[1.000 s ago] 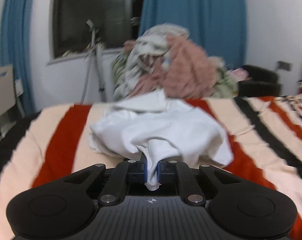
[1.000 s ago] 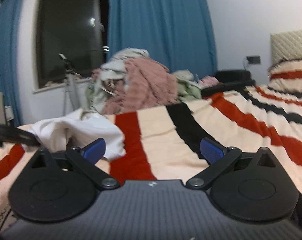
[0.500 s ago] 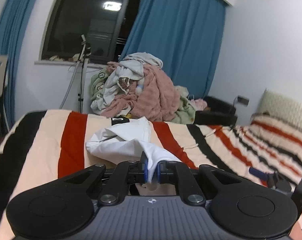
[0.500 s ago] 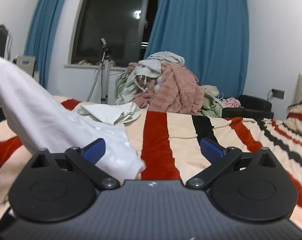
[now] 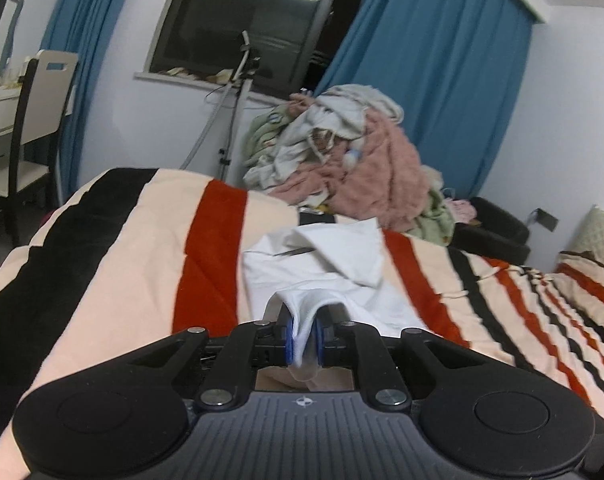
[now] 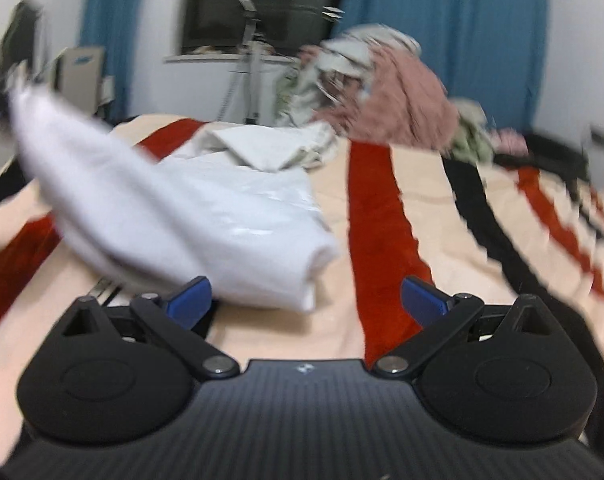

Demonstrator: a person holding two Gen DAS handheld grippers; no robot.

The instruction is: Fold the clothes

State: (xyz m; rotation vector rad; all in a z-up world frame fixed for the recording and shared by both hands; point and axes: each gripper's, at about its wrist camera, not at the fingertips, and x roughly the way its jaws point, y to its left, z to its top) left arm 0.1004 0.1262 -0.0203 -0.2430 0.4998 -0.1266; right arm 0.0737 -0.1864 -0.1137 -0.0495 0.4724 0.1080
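A white garment (image 5: 325, 264) lies crumpled on the striped bed. My left gripper (image 5: 303, 340) is shut on a fold of it, and the cloth stretches from the blue pads out onto the bed. In the right wrist view the same white garment (image 6: 206, 216) is pulled up toward the upper left, blurred by motion. My right gripper (image 6: 305, 300) is open and empty, low over the bed just right of the garment's rolled edge.
The bed (image 5: 114, 264) has cream, red and black stripes. A big pile of clothes (image 5: 353, 160) sits at its far edge below the window. A tripod stand (image 5: 234, 112) and a chair (image 5: 34, 128) at a desk stand on the left.
My left gripper has lifted and pulled the white garment toward me and to the left. My right gripper has dropped closer to the bed beside the garment and stays open.
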